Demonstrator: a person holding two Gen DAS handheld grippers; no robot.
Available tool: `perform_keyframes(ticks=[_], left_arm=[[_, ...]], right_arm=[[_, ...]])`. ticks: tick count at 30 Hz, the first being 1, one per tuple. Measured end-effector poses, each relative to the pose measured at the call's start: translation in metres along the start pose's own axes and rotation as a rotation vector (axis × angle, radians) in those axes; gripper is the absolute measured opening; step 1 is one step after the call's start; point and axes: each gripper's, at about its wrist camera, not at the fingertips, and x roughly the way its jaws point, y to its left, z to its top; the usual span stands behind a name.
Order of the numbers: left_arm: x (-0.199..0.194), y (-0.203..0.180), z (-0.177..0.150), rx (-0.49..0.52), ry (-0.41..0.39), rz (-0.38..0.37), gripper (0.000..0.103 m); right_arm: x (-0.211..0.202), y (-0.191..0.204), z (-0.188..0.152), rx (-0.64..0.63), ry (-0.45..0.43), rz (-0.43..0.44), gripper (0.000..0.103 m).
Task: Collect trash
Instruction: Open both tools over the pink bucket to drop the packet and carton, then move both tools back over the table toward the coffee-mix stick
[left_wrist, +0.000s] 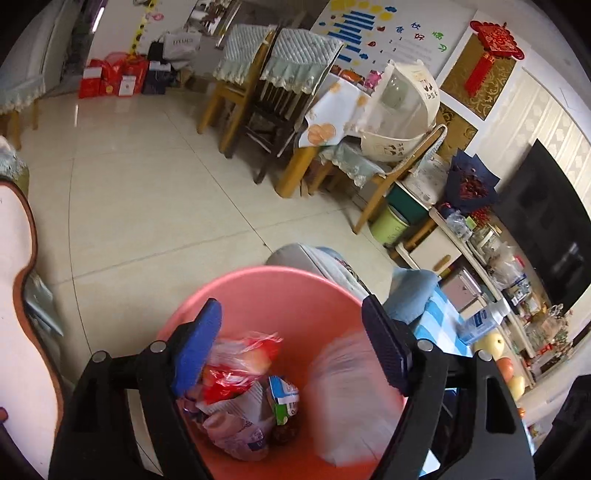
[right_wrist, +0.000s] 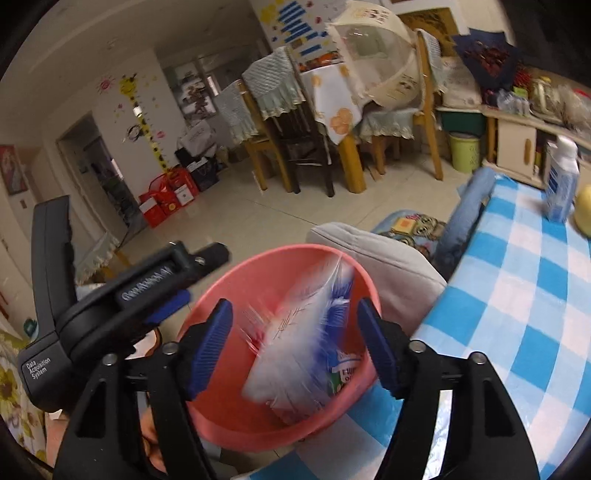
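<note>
Both the left tongs (left_wrist: 291, 343) and right tongs (right_wrist: 295, 347) gape empty over the pink bin (left_wrist: 258, 291), a blurred white wrapper (right_wrist: 295, 339) dropping inside; best lift clear without knocking the rim.

Pale glossy floor tiles (left_wrist: 147, 192) run back to white walls. Wooden chairs (left_wrist: 236, 92) with quilted green covers ring a dining table (right_wrist: 332, 92) — red gift boxes (left_wrist: 110, 79) sit stacked by the far wall, and a blue-checked cloth (right_wrist: 517, 295) covers the near table.
</note>
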Motion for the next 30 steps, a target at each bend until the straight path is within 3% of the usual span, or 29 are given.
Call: perform_keyframes(ticks=[8,15,30], left_arm=[[-0.008,-0.022,-0.009,0.083,-0.049,-0.055,0.086],[-0.017,-0.054,-0.028,0.198,-0.102,-0.158,0.089],[-0.023,-0.109,-0.069,0.398,-0.009,-0.255,0.09]], right_arm=[[-0.043,-0.029,-0.017,0.039,-0.06,-0.124,0.087],[-0.078,-0.047,-0.039,0.033,-0.064,-0.212,0.088],[-0.132,-0.062,-0.074,0.009,-0.083,-0.335,0.093]])
